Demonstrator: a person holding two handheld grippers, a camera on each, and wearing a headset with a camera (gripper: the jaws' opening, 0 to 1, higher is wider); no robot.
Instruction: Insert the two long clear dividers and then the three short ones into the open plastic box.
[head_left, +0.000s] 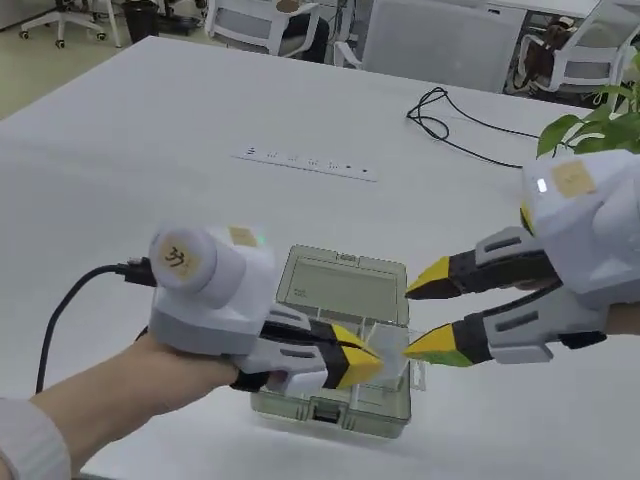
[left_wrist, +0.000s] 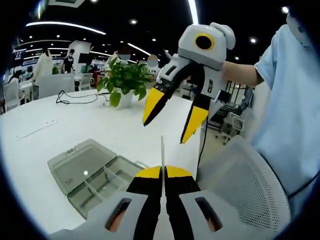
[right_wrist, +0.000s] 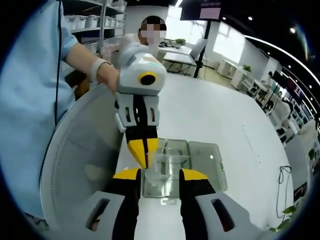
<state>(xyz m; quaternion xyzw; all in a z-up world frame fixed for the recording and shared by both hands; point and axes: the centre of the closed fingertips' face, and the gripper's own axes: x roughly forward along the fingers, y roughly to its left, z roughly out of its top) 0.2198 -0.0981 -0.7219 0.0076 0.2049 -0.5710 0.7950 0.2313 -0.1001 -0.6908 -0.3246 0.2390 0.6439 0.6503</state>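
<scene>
Divider (left_wrist: 162, 150), clear, pinched edge-on between closed jaws of left gripper (head_left: 365, 365), hovering just above open plastic box (head_left: 330, 415). Box near front edge of table (head_left: 200, 120), lid flipped back. Some dividers seemingly seated inside already, count unclear; likely mid-task, this one plus more left. Right gripper (head_left: 408, 320) spread wide, empty, just beside divider. Tight between the two grippers; ample bare table beyond, power strip (head_left: 305, 162) well apart.
</scene>
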